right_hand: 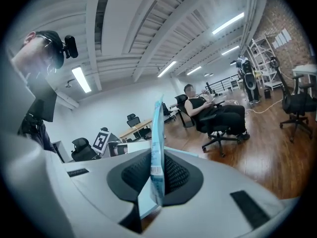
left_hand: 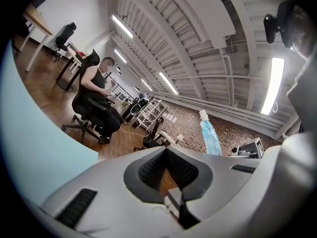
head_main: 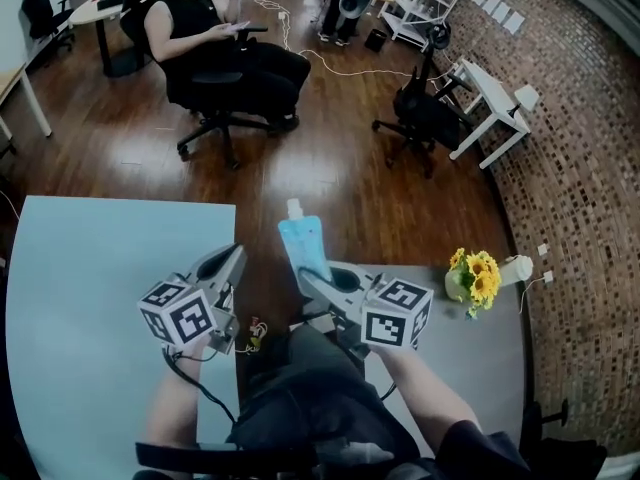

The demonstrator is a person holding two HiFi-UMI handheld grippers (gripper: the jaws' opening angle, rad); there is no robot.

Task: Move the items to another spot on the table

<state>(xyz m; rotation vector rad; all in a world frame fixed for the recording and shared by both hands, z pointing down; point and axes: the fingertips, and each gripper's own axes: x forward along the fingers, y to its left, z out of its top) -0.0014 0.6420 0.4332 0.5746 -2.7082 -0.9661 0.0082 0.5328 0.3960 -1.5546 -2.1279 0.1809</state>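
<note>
Blue pouch (head_main: 305, 240) in right hand-held gripper (head_main: 312, 280), sunflowers (head_main: 479, 274) in likely vase (head_main: 455, 287)

A light blue pouch (head_main: 305, 240) with a white cap at its top is being held clear of any surface. The jaws of the right gripper (head_main: 316, 280) are pressing on its lower end. It is standing nearly upright, cap uppermost. Its flat face is showing in the head view, and its thin edge is showing in the right gripper view, where a small printed label is sitting on its lower part. It is hanging in the air just beyond the right edge of the light blue table (head_main: 90, 298), near that table's far right corner and not touching it.
</note>
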